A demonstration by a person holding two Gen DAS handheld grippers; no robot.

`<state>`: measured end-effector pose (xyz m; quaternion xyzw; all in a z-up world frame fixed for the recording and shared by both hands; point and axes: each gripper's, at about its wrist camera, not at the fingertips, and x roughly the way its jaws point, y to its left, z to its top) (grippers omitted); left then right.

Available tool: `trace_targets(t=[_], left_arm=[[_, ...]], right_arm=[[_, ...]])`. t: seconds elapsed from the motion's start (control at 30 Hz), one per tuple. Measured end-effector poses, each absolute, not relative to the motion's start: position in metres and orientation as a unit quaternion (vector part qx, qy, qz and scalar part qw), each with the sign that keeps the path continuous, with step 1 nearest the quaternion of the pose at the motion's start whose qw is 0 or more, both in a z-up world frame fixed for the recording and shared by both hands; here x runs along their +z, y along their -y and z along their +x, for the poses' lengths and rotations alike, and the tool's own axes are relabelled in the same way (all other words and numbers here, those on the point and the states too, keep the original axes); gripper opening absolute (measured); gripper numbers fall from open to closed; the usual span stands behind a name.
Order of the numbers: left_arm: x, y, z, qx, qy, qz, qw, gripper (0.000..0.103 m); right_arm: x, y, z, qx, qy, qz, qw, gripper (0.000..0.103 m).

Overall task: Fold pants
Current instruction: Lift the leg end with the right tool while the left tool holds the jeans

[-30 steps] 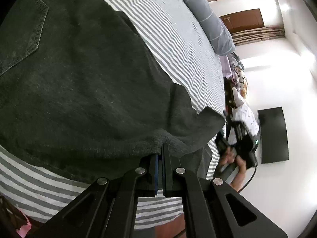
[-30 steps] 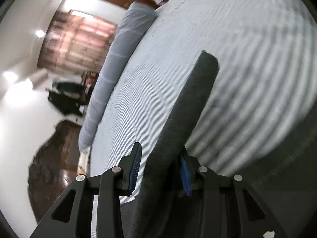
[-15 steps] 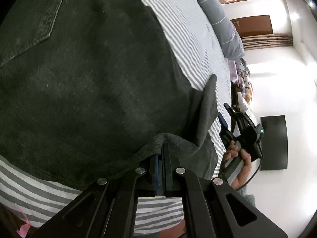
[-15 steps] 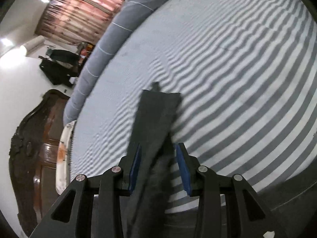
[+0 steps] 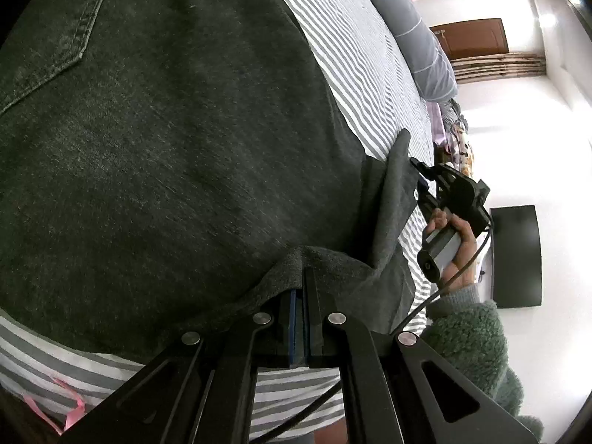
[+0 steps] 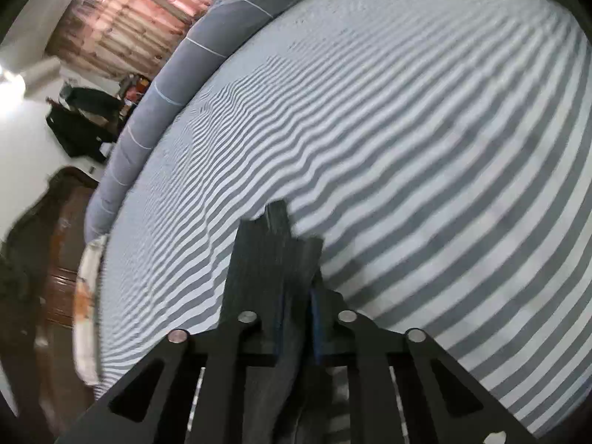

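Left wrist view: I saw the dark grey pants (image 5: 177, 155) spread over most of the picture, lying on the striped bed (image 5: 355, 37), with a back pocket (image 5: 55, 37) at 10 o'clock.
Left gripper (image 5: 300, 296): my jaws were clenched on a raised edge of the pants at 6 o'clock, the cloth bunching over the tips.
Right gripper from the left view (image 5: 420, 181): it sat at 3 o'clock, against an upturned flap of the pants, with the hand (image 5: 453, 238) on its handle and a green fleece sleeve (image 5: 477, 336) below.
Right wrist view: my right gripper (image 6: 298, 296) had a folded strip of the pants (image 6: 270, 259) between its jaws, which were closing on it; the pads pressed the cloth.
Bed from the right view: grey and white stripes (image 6: 444, 148) filled the picture from 12 to 4 o'clock.
Bolster: a long grey pillow (image 6: 199, 51) lay along the far edge of the bed at 11 o'clock.
Room: a dark television (image 5: 516, 255) hung on the white wall at 3 o'clock in the left view.
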<state>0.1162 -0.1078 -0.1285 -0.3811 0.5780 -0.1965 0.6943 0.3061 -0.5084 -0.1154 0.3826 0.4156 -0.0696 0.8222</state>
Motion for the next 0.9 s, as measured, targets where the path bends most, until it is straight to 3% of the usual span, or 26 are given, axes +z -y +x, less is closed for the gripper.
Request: trace_targets(t=[0.3,0.6,0.9], left_arm=[[-0.132,0.108,0.118,-0.194,-0.583,-0.378,0.693,0.002],[-0.125,0.116,0.115,-0.209,-0.587,-0.362,0.694,0.002],[-0.136,0.140,0.098,-0.212,-0.626,-0.280,0.696,0.002]], right_arm=[[-0.071,0.518,0.263,-0.073,-0.388,0.362,0.844,0.003],[-0.020,0.567,0.099,-0.160,-0.341,0.365,0.851,0.003],[-0.091,0.588,-0.025,-0.228,-0.386,0.436,0.781,0.003]])
